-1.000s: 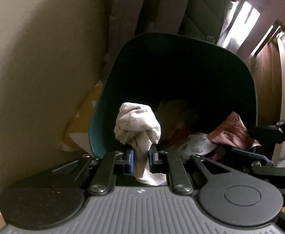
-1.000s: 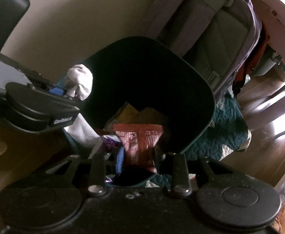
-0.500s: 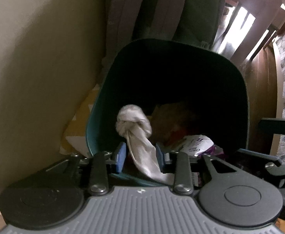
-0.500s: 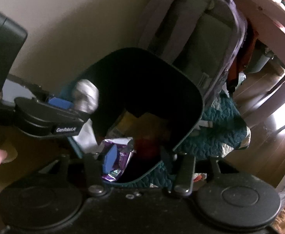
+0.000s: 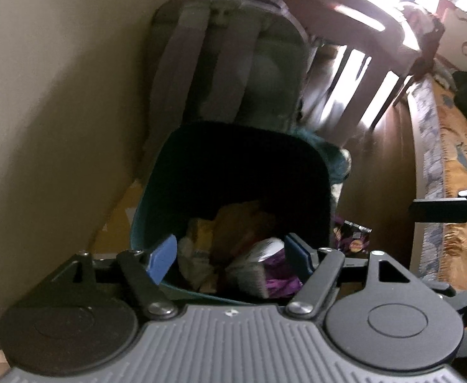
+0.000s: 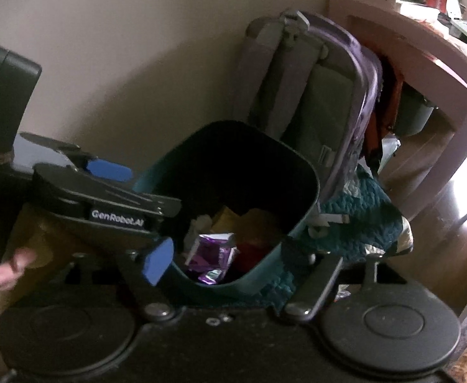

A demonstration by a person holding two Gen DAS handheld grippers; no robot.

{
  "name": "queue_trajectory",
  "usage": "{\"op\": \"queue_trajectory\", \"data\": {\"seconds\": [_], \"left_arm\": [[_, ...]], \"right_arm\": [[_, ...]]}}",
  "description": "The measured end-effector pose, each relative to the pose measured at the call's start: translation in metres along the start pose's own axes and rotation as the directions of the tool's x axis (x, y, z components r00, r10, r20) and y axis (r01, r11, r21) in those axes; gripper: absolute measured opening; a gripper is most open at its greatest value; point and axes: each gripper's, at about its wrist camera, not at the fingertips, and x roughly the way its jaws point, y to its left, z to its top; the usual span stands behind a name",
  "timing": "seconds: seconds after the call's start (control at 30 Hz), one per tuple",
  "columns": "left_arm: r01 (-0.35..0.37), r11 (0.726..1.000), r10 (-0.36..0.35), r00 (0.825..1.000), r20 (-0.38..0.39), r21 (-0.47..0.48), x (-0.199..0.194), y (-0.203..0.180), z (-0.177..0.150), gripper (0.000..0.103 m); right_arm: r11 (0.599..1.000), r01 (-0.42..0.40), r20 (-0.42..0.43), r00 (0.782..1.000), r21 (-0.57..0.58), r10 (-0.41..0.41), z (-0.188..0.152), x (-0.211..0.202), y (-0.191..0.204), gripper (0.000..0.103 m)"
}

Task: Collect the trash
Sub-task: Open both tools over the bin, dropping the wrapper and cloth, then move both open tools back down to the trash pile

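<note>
A dark teal bin stands against the wall, also seen in the right wrist view. Inside it lie a crumpled white tissue, a purple wrapper and yellow scraps. My left gripper hangs above the bin's near rim; its jaws are opening and hold nothing. My right gripper hovers over the near rim too, jaws opening and empty, with the purple wrapper and a red-brown wrapper in the bin below. The left gripper shows at the bin's left.
A grey backpack leans on the wall behind the bin. A teal quilt lies by the bin's right side. Another purple wrapper lies on the floor right of the bin. Wooden rails and a patterned bedcover lie to the right.
The left gripper let go of the white tissue and the right let go of the red-brown wrapper; both dropped into the bin. Both grippers rose and drew back, jaws widening.
</note>
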Motion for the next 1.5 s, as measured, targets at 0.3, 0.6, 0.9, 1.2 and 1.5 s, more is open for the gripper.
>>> {"op": "queue_trajectory", "data": {"seconds": [0.3,0.6,0.9,1.2,1.5], "left_arm": [[0.058,0.998,-0.06,0.995,0.081,0.016,-0.021,-0.044,0.004,0.082],[0.106,0.994,-0.105,0.994,0.042,-0.018,0.016,-0.126,0.009,0.085],[0.083,0.995,-0.087,0.993,-0.076,-0.059,0.114,-0.235,-0.008,0.085],[0.095,0.995,-0.1,0.976,-0.192,-0.035,0.24,-0.305,-0.052,0.085],[-0.016,0.994,0.047,0.957,-0.287,0.11,0.386,-0.333,-0.127,0.085]], "right_arm": [[0.998,0.009,0.103,0.995,0.064,-0.015,-0.024,-0.055,-0.045,0.096],[0.993,0.077,0.111,0.99,0.089,-0.087,-0.082,-0.089,-0.142,0.103],[0.988,0.116,0.026,0.993,0.104,-0.119,-0.145,-0.06,-0.272,0.103],[0.976,0.15,-0.06,0.988,0.155,-0.142,-0.203,0.031,-0.376,0.103],[0.942,0.18,-0.14,0.98,0.284,-0.145,-0.276,0.168,-0.436,0.103]]}}
